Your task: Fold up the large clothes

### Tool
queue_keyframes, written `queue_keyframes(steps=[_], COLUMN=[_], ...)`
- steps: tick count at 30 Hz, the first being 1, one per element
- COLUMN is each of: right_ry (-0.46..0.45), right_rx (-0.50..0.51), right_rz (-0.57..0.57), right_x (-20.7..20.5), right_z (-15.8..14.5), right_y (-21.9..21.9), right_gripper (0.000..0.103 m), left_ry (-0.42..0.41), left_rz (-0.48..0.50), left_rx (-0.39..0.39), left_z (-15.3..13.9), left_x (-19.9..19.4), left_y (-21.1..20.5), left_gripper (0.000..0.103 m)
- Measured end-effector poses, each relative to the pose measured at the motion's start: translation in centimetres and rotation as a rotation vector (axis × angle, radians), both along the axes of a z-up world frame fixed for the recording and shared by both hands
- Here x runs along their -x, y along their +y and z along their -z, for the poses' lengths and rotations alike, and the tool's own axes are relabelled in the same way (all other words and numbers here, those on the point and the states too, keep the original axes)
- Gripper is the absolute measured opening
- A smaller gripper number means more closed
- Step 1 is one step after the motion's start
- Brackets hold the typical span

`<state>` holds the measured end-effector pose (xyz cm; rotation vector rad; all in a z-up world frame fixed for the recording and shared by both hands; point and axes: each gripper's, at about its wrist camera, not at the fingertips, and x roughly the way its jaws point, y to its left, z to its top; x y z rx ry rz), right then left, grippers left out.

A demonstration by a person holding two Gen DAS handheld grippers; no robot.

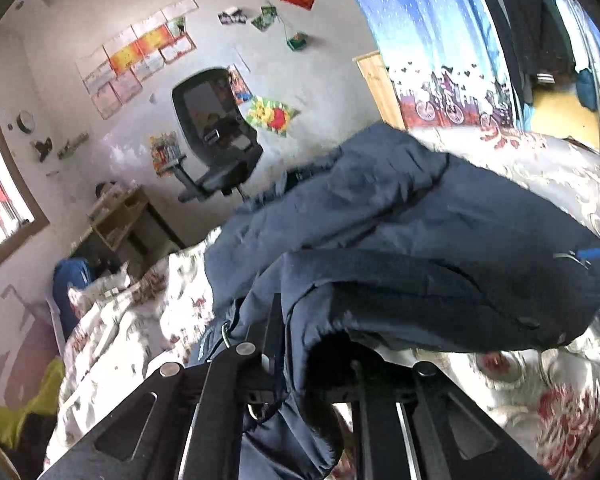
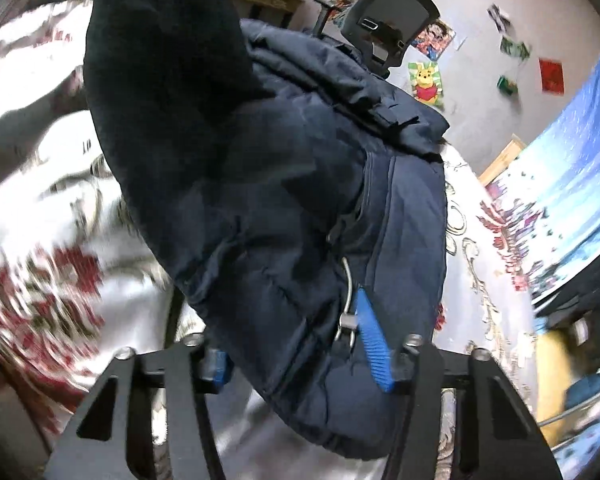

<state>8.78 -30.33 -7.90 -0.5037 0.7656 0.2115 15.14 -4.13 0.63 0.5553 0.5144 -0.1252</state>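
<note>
— Presently, where is the navy jacket (image 1: 400, 240) held?
— It is pinched at both ends, off the bedspread (image 1: 548, 168): left gripper (image 1: 300, 344) clamped on an edge, right gripper (image 2: 300, 360) closed around padding, its length stretched between them.

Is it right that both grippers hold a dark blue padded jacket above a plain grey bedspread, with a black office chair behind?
Not quite. The bedspread is white with a red floral pattern, not plain grey, as the left wrist view shows. The rest stands: left gripper and right gripper hold the dark blue padded jacket, black office chair behind.
</note>
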Motion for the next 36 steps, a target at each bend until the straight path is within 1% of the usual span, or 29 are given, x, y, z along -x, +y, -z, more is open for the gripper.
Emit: queue_keyframes(steps=[3,5,10,13,15,18,21,24,28,32,35,36], right_ry=[-0.009,-0.03,-0.112,-0.168,-0.221,-0.295,-0.352,-0.401,-0.452,-0.467,-0.459,-0.449], right_rx=[-0.044,-0.074,-0.117,-0.158,-0.183,-0.209,-0.231,-0.256,-0.258,-0.29,-0.316,-0.316], right_rz=[0.014,0.04,0.086,0.098,0.102,0.093,0.081,0.063,0.037,0.024,0.023,0.019], right_x=[-0.4,-0.9,-2.0,-2.7,-2.9,-2.4,-1.8,-1.4,-0.3,-0.3,-1.2,-2.1], right_z=[-1.5,-3.0,-6.3,-8.6,-10.3,-12.6,-14.5,-16.8,-20.0,-22.6,-24.1,-24.3], right_y=[-0.5,-1.0,-1.8,-2.2,-2.3,-2.0,-1.7,-1.8,-1.1,-1.1,-1.1,-1.0], right_gripper=[0.027,0.024,0.015,0.011,0.009,0.007,0.007,0.007,0.006,0.006,0.006,0.006], left_ry=[-0.025,-0.029,-0.053,-0.077,-0.102,-0.121,-0.131,-0.146,-0.171,-0.182,-0.203,-0.207], left_rz=[-0.011,-0.024,-0.061,-0.089,-0.101,-0.112,-0.109,-0.096,-0.087,-0.076,-0.08,-0.086], left_rx=[0.034,0.062,0.113,0.153,0.169,0.186,0.193,0.196,0.2,0.223,0.222,0.217], left_z=[-1.3,-1.9,-3.2,-3.8,-4.1,-4.7,-6.1,-7.8,-10.1,-12.4,-13.0,-12.9], left_x=[-1.2,-1.7,-2.1,-1.7,-1.0,-0.2,0.7,1.5,2.0,1.9,1.3,1.0], left_y=[-0.1,0.1,1.2,2.1,2.9,3.8,4.5,4.8,5.0,5.2,5.3,5.3], left_gripper=[0.01,0.01,0.009,0.008,0.007,0.007,0.007,0.007,0.007,0.007,0.007,0.007])
